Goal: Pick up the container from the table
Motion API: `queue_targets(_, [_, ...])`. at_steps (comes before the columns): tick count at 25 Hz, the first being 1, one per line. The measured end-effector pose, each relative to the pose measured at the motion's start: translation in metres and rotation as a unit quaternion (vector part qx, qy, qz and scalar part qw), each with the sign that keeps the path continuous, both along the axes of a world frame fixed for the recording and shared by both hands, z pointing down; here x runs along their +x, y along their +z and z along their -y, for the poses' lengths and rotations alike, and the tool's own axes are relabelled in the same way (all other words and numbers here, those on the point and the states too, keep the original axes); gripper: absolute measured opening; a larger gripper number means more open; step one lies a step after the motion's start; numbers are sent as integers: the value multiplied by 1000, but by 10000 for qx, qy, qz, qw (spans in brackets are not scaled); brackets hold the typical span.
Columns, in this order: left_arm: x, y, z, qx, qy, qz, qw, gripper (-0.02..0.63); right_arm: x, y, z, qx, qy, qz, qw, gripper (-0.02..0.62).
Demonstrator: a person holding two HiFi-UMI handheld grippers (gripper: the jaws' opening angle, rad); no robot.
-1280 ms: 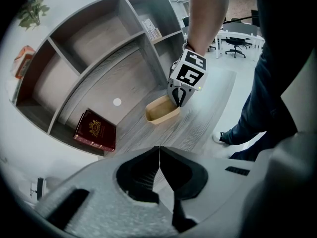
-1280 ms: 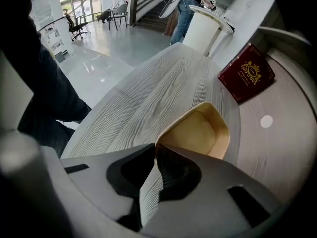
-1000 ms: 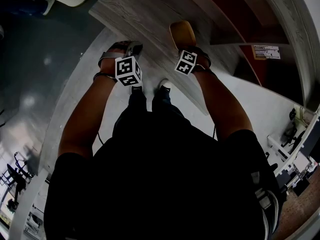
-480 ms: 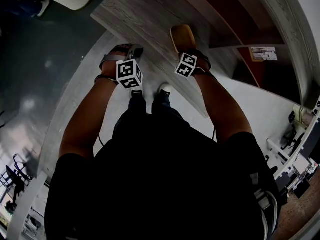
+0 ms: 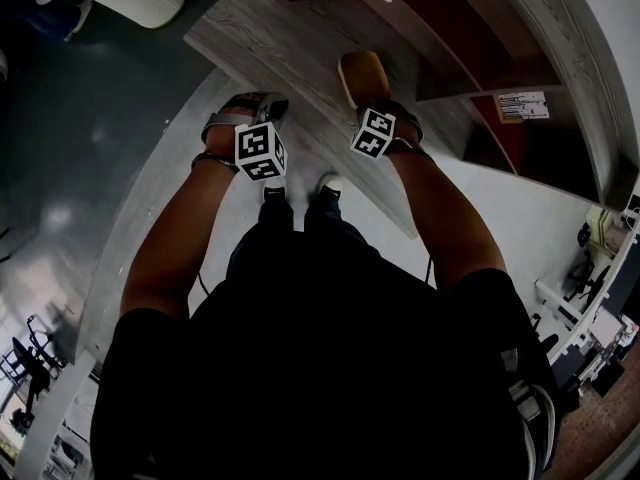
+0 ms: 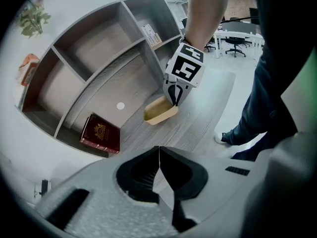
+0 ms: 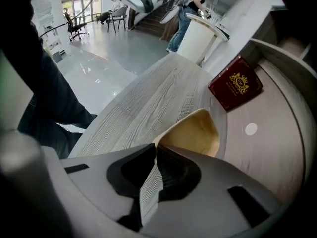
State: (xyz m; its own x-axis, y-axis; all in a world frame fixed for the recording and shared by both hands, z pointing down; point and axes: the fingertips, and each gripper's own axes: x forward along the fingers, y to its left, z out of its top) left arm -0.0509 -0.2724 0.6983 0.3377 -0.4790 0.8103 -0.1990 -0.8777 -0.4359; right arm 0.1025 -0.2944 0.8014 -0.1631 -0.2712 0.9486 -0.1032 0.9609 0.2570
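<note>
**Lift slowly, with a firm pinch**

The right gripper [image 7: 154,150] is closed on the near rim of the tan container [image 7: 195,133]; the left gripper [image 6: 159,152] is closed on nothing. The container sits tilted at the grey table [image 7: 143,98], perhaps just clear of it. Raise it straight, so the thin rim does not slip.

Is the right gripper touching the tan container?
Touching. In the right gripper view, the right gripper has its jaws shut on the rim of the tan container.
</note>
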Motion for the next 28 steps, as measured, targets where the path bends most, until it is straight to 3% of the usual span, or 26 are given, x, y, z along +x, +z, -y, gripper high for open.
queue_targets(28, [-8, -81, -8, 550, 135, 74, 9984, 15, -16, -104, 1, 835, -22, 203, 9963, 23])
